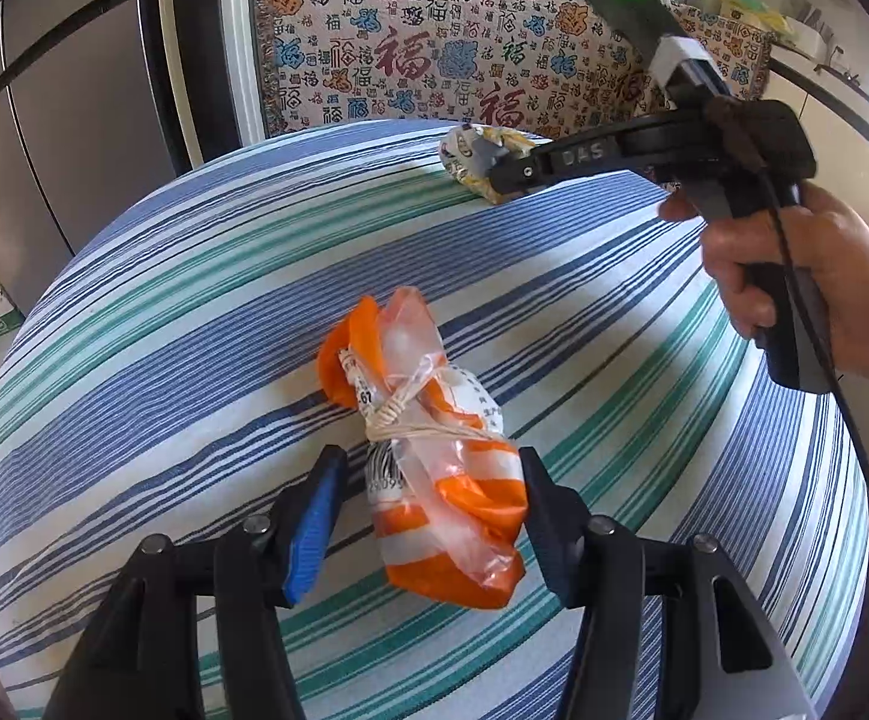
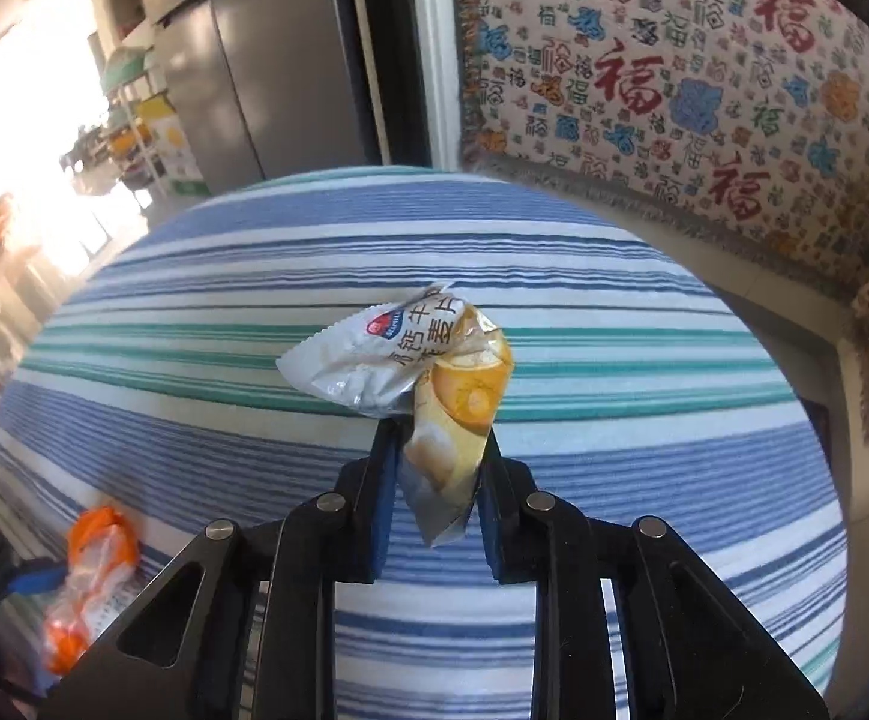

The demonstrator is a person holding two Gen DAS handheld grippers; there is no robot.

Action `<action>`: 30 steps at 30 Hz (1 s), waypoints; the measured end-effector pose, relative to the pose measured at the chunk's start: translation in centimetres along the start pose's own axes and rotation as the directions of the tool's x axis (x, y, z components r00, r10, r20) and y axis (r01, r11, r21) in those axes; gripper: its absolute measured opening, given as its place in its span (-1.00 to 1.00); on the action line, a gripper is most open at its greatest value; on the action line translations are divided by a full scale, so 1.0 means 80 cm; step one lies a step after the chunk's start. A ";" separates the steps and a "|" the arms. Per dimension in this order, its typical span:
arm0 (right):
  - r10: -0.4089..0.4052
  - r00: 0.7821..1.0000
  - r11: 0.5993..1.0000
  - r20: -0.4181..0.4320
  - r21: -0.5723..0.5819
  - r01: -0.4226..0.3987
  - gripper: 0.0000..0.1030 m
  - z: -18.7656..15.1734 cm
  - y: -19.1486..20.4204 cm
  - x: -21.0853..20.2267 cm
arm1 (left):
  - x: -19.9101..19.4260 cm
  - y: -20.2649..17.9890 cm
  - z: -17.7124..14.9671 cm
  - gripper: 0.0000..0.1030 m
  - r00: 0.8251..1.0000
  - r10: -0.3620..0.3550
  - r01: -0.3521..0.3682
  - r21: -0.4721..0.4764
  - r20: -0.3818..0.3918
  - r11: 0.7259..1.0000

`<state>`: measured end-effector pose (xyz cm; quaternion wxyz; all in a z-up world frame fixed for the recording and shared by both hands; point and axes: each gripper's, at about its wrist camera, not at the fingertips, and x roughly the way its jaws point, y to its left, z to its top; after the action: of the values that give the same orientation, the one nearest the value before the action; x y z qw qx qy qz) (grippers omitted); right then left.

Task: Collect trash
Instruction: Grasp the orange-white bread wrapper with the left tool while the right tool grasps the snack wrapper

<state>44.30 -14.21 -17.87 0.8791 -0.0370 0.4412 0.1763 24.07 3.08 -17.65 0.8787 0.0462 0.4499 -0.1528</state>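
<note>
Where legible: "DAS" on right hand-held gripper (image 1: 509, 171)

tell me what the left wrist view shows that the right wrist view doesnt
Only the left wrist view shows the person's hand on the right hand-held gripper, seen from outside, and the left hand-held gripper straddling the tied orange bag, its pads not clearly pressing.

Only the right wrist view shows the right hand-held gripper's pads pinched on the snack wrapper, its printed face readable, plus the bright shelving at far left.

Both show the striped tablecloth, the orange bag, the wrapper, the patterned throw and the grey fridge.
</note>
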 end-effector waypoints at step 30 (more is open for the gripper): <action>-0.048 0.999 0.996 0.019 0.081 0.046 0.78 -0.203 0.051 -0.156 | -0.027 0.013 -0.025 0.76 1.000 -0.022 0.023 -0.127 0.007 0.992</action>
<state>23.64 -17.42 -17.53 0.8885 -0.0100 0.4376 0.1379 21.63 4.97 -17.11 0.8792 -0.0154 0.4569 -0.1338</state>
